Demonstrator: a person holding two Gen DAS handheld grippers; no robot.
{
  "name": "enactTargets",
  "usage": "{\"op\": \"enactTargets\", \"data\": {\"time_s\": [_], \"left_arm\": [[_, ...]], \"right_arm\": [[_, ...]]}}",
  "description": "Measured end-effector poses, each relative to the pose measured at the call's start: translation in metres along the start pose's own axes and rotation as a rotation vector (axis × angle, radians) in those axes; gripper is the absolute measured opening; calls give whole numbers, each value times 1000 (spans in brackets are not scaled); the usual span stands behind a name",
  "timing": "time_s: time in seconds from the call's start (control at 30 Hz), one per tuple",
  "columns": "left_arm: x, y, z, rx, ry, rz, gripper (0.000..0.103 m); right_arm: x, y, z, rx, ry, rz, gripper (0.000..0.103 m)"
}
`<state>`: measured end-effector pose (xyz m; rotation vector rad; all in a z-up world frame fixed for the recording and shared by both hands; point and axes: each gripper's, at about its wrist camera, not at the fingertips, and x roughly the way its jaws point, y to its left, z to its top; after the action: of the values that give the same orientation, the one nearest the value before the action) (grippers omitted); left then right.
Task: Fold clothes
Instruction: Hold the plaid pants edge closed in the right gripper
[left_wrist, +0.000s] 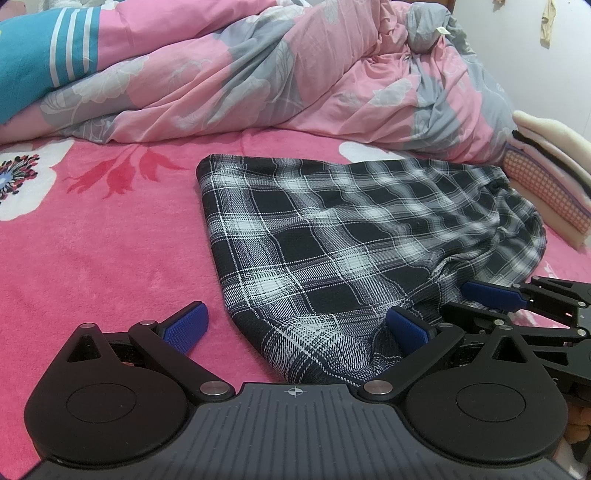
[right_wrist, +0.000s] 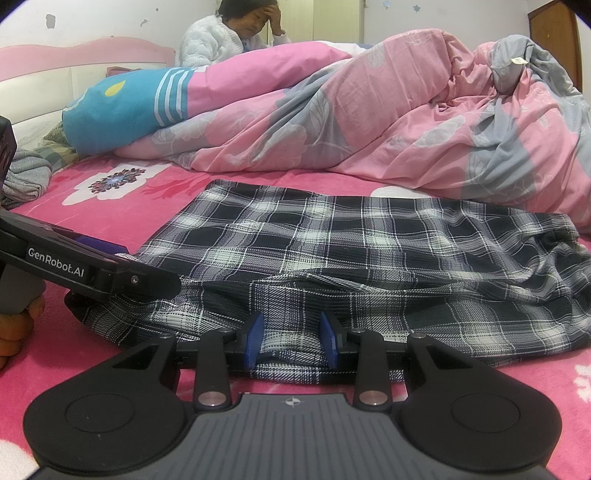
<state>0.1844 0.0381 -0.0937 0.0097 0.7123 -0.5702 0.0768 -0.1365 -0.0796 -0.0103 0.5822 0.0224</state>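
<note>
Broadly, largest first: pink bed cover (left_wrist: 92, 240); rumpled pink-and-grey quilt (left_wrist: 258, 74) behind. Checked garment (left_wrist: 332, 229), black and white, lies mid-bed, partly doubled over, near edge bunched. Likely light, limp, prone to sliding; best taken at hem or corners. Left gripper (left_wrist: 295, 326) jaws wide, straddling the near corner. Right gripper (right_wrist: 291, 341) jaws narrow, a fold of the garment between them.
</note>
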Motion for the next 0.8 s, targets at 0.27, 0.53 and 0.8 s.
{"op": "enactTargets", "data": {"time_s": [0.27,0.53,0.8], "left_arm": [[0,2,1,-14,4,-8,103],[0,3,2,-25,7,-7,103],[1,2,2,-30,9,-5,103]], "right_arm": [[-1,1,1,-1,0,-4,36],[-22,13,8,-43,-52,-61,42],[-14,30,5,-101,-4,-40,42]]}}
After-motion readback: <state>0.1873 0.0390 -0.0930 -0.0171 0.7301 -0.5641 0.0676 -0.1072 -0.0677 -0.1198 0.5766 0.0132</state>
